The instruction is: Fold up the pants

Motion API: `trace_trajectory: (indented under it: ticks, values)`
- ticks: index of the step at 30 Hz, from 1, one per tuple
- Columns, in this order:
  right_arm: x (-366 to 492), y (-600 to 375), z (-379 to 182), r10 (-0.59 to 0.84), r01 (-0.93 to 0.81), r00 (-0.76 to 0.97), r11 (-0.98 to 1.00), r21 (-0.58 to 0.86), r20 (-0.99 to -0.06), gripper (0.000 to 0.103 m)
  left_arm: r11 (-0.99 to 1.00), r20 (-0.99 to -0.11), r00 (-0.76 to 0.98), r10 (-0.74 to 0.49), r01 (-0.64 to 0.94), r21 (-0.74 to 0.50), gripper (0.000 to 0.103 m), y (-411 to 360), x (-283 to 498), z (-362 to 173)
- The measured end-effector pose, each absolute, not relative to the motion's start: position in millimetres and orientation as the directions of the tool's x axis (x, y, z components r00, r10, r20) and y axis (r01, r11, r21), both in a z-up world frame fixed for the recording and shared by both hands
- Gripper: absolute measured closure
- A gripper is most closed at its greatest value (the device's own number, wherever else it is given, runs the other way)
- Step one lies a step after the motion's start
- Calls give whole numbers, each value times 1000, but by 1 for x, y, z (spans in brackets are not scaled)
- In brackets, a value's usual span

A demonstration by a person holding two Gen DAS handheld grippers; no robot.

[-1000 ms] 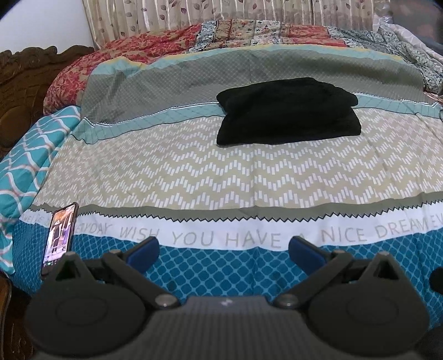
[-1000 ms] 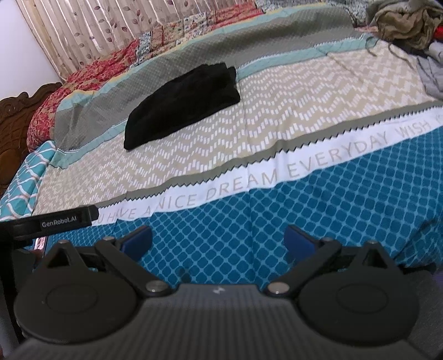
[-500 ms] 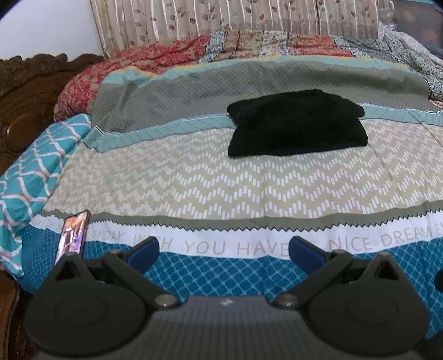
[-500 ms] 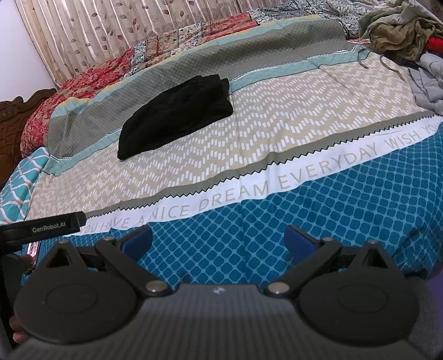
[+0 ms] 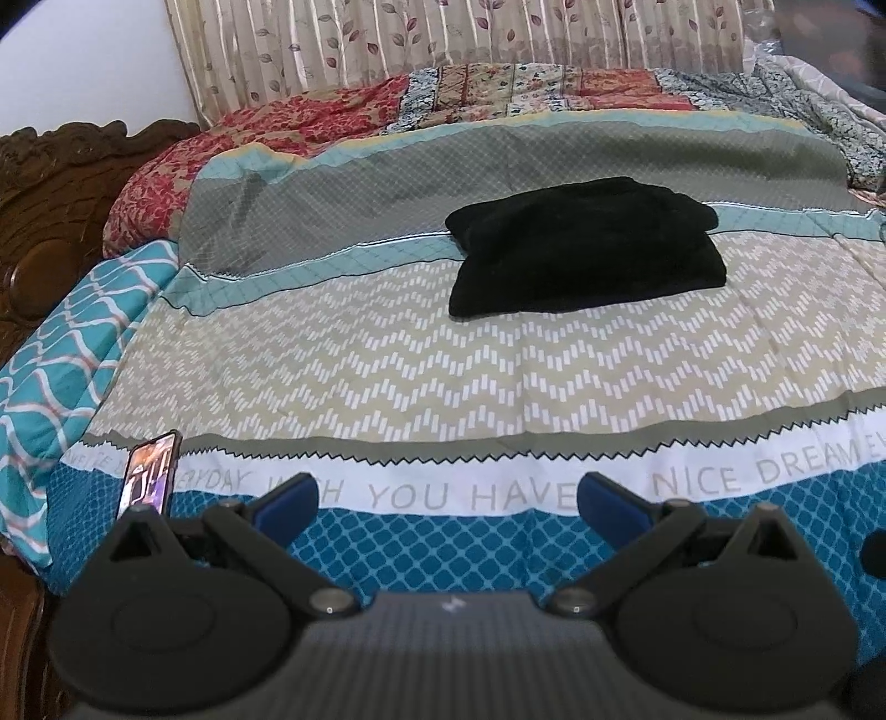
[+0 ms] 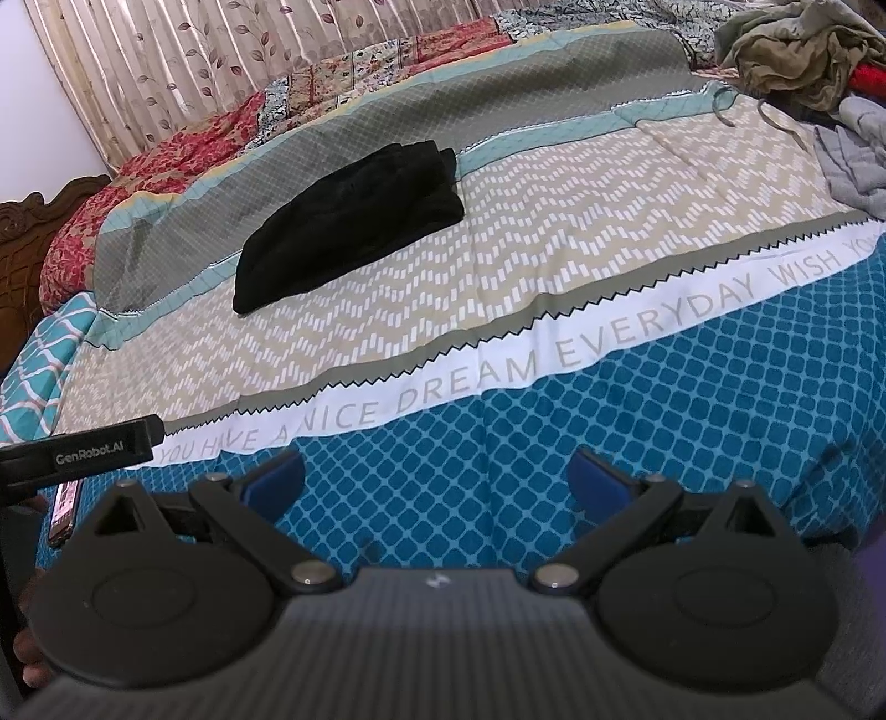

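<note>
The black pants (image 5: 587,243) lie folded into a compact rectangle far back on the patterned bedspread (image 5: 443,376); they also show in the right wrist view (image 6: 349,227). My left gripper (image 5: 448,498) is open and empty, held over the bed's near blue edge, far from the pants. My right gripper (image 6: 437,476) is open and empty too, over the same blue band. The left gripper's body (image 6: 77,451) shows at the left edge of the right wrist view.
A phone (image 5: 149,476) with a lit screen lies at the bed's near left corner. A carved wooden headboard (image 5: 50,188) stands at the left. A pile of loose clothes (image 6: 803,61) lies at the far right. Curtains (image 5: 443,44) hang behind.
Both grippers have drawn back and tilted up a little from the bed; the folded pants look lower in view. Both stay open and empty.
</note>
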State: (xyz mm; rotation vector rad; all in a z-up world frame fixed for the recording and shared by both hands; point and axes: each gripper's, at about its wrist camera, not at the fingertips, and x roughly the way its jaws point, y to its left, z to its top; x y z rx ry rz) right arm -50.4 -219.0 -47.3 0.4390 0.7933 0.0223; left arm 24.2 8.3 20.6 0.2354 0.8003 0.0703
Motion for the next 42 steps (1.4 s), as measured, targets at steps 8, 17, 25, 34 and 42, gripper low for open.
trace_trajectory:
  ticks: [8,17,25,34,42]
  values:
    - [-50,-220,-51,188,157,694,903,400,-696,1,976,-762,633,133,49,210,0,6,26,15]
    - [-50,-221,-52,191,161,690,900,405,-698,1,984,-806,581,113,50,174,0,7,27,9]
    - [-51,-222,-53,196,169,684,895,413,-703,1,982,-809,574,125,44,183,0,8,29,8]
    - [-51,-222,-54,196,169,682,895,412,-705,1,981,-815,565,129,50,190,0,6,29,6]
    - [-50,-223,-54,194,171,682,895,412,-705,1,980,-825,551,127,59,190,0,4,29,3]
